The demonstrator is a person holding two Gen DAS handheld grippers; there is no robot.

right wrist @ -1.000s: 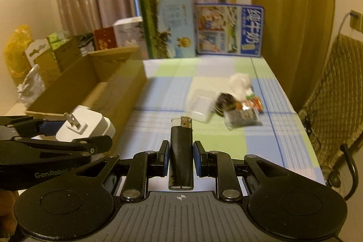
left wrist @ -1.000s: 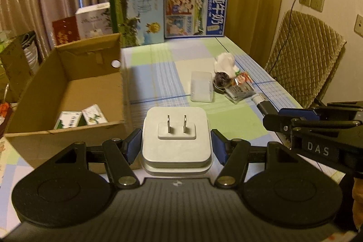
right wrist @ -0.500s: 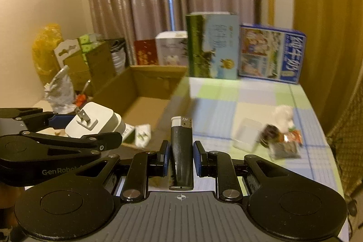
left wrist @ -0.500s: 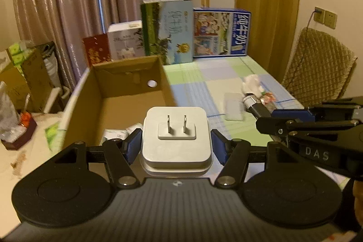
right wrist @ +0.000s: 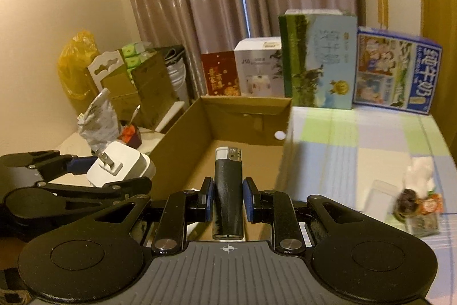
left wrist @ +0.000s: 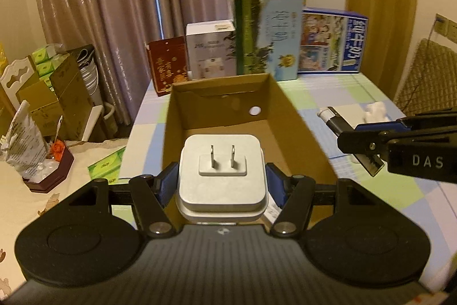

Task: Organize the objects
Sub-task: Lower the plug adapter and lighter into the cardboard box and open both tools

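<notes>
My left gripper (left wrist: pixel 222 181) is shut on a white plug adapter (left wrist: pixel 222 179), prongs facing forward, held over the near end of an open cardboard box (left wrist: pixel 297 119). My right gripper (right wrist: pixel 227 199) is shut on a black lighter (right wrist: pixel 228 190) with a silver top, also above the box (right wrist: pixel 182 133). In the left wrist view the right gripper (left wrist: pixel 371 145) enters from the right with the lighter (left wrist: pixel 331 117) sticking out. In the right wrist view the left gripper (right wrist: pixel 94 170) holds the adapter (right wrist: pixel 118 166) at the left.
Several upright cartons (left wrist: pixel 267 36) line the table's far edge behind the box. A clear plastic case (right wrist: pixel 380 195) and a small heap of wrapped snacks (right wrist: pixel 417 199) lie on the checked tablecloth (right wrist: pixel 357 139) at the right. A side table with bags and boxes (left wrist: pixel 42 116) stands left.
Both grippers have swung left from over the tablecloth to above the cardboard box, each still holding its object. The snack heap now lies far to the right.
</notes>
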